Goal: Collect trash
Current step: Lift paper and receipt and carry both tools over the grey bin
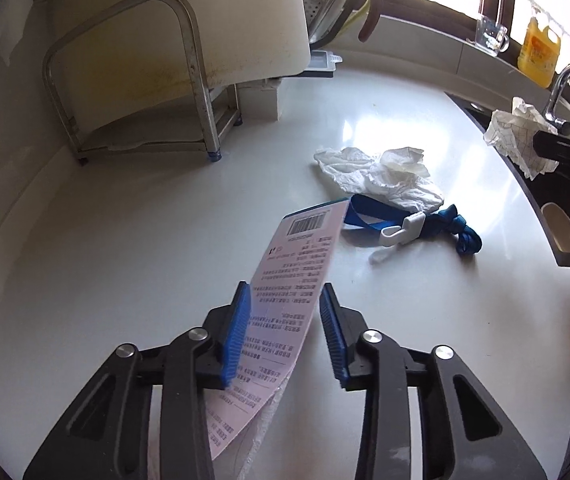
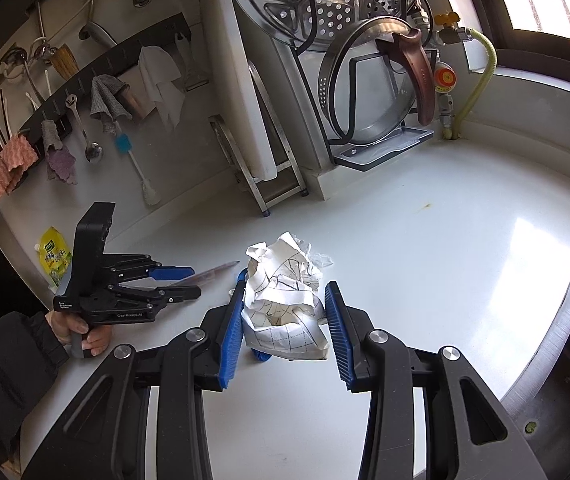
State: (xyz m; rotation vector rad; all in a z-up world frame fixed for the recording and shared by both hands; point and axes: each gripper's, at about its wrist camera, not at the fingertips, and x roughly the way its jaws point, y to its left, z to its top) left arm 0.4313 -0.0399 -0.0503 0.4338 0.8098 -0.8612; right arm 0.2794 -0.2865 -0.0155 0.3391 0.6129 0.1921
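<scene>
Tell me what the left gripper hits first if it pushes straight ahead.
Probably the blue strap lying past the pink leaflet that the left gripper has between its fingers, then the crumpled tissue; depth is uncertain.

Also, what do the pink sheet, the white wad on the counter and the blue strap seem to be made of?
Pink sheet: probably thin glossy paper or plastic packaging; it is printed with a barcode and bends between the left tongs. White wad: likely tissue, soft, matte, finely crumpled. Blue strap: apparently woven fabric webbing, limp and knotted, with a white clip, probably plastic.
</scene>
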